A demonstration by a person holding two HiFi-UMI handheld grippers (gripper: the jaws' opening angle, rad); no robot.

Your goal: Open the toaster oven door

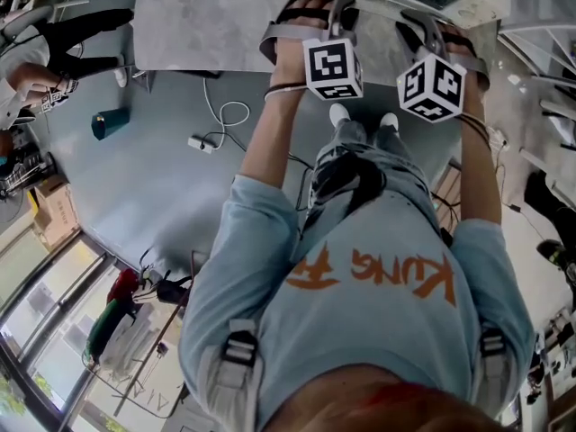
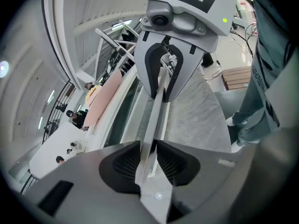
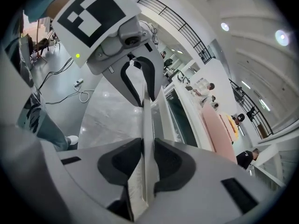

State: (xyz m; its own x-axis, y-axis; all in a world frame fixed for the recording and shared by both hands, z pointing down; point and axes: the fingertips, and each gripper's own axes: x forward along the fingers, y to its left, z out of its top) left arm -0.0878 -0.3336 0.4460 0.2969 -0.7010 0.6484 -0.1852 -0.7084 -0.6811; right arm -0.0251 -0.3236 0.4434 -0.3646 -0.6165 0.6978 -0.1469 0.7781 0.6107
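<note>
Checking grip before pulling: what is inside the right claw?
A thin pale bar, clamped by the right claw; the left claw is at its far end. The pads hide its gripped faces.

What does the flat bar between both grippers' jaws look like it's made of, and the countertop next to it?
Flat bar: looks like brushed metal, pale silver with a soft sheen and a thin crisp edge; painted plastic isn't ruled out. Countertop: grey, veined and smooth, so polished stone or a stone-look laminate.
</note>
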